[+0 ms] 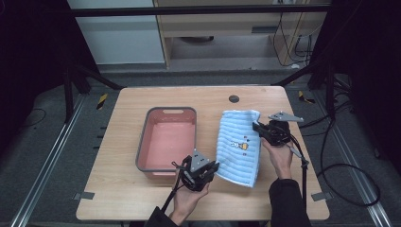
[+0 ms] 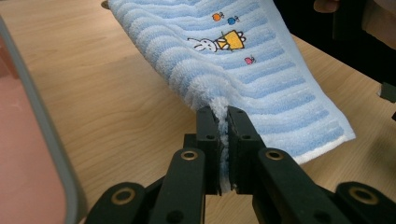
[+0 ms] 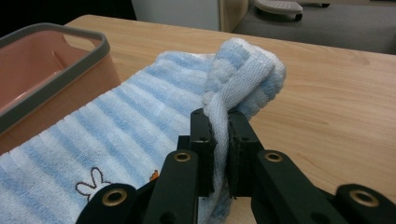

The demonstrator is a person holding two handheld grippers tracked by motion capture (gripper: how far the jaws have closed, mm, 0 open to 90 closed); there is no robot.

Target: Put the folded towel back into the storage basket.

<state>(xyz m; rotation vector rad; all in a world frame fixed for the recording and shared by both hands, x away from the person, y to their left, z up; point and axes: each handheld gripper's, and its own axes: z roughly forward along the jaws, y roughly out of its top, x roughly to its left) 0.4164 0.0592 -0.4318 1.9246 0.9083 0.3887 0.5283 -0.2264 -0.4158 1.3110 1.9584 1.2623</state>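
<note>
Left hand-held gripper [image 2: 223, 126] clamped on the striped towel's [image 1: 239, 146] near corner, right hand-held gripper [image 3: 219, 123] pinching its far edge; towel lies on the worktop [image 1: 118, 189] beside the pink basin [image 1: 142, 151]; soft, light, sags freely; I'd keep gripping the hems.

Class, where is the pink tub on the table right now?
In the high view, the tub sits left of centre, just left of the towel, with the left gripper at its near right corner.

Fluffy terry-cloth towel [image 2: 261, 74], matt wood table [image 1: 142, 194], seemingly plastic basin [image 1: 146, 142]
</note>
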